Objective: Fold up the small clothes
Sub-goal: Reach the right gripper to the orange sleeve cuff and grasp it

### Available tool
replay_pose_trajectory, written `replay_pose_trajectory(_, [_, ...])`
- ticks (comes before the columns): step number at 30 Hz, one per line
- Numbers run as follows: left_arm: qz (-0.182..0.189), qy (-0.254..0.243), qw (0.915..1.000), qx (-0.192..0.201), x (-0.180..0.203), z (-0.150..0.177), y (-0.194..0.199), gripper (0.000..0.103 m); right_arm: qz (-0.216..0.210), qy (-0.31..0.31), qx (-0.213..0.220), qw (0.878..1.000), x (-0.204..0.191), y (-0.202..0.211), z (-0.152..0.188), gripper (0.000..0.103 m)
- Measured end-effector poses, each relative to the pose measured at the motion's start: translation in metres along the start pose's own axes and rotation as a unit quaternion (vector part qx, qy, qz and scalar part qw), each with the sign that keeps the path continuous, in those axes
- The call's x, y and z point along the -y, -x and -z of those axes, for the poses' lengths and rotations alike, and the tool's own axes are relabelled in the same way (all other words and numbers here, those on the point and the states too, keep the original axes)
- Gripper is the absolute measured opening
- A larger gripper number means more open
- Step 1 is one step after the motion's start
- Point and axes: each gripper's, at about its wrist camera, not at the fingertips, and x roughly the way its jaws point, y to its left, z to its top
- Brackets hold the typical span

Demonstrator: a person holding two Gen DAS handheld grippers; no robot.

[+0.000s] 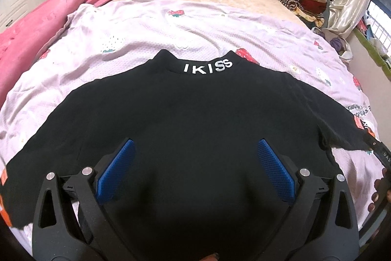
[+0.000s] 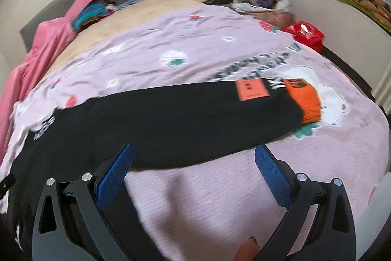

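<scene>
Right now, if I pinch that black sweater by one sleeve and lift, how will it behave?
The black sweater lies flat and soft, so it will probably droop. Its orange cuff looks ribbed, likely good grip. The lilac bedspread under it wrinkles, so it may drag along.

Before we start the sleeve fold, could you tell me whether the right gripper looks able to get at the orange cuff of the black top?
Probably yes. The right gripper is open over the sleeve, and the orange cuff lies flat on the lilac blanket ahead of it to the right, with nothing on it or in between.

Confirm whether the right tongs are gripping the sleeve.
No: the right tongs are open, with the black sleeve lying flat beyond them.
</scene>
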Motion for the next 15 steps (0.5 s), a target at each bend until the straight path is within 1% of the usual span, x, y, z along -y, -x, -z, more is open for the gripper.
replay_pose_trajectory(3, [-0.002, -0.004, 1.0, 0.001, 0.002, -0.004, -0.007, 0.094, 0.012, -0.021, -0.003, 1.0, 0.019, -0.008, -0.005, 0.099])
replay_pose_trajectory(7, [0.001, -0.005, 1.0, -0.006, 0.001, -0.005, -0.017, 0.094, 0.02, -0.057, -0.019, 0.998, 0.047, -0.021, -0.011, 0.099])
replay_pose_trajectory(10, [-0.005, -0.01, 0.9999, -0.006, 0.001, -0.005, -0.023, 0.094, 0.039, -0.081, -0.029, 0.996, 0.065, -0.031, -0.013, 0.099])
replay_pose_trajectory(15, [-0.013, -0.006, 0.9998, -0.013, -0.008, -0.002, -0.034, 0.094, 0.033, -0.131, -0.053, 0.989, 0.095, -0.053, -0.016, 0.099])
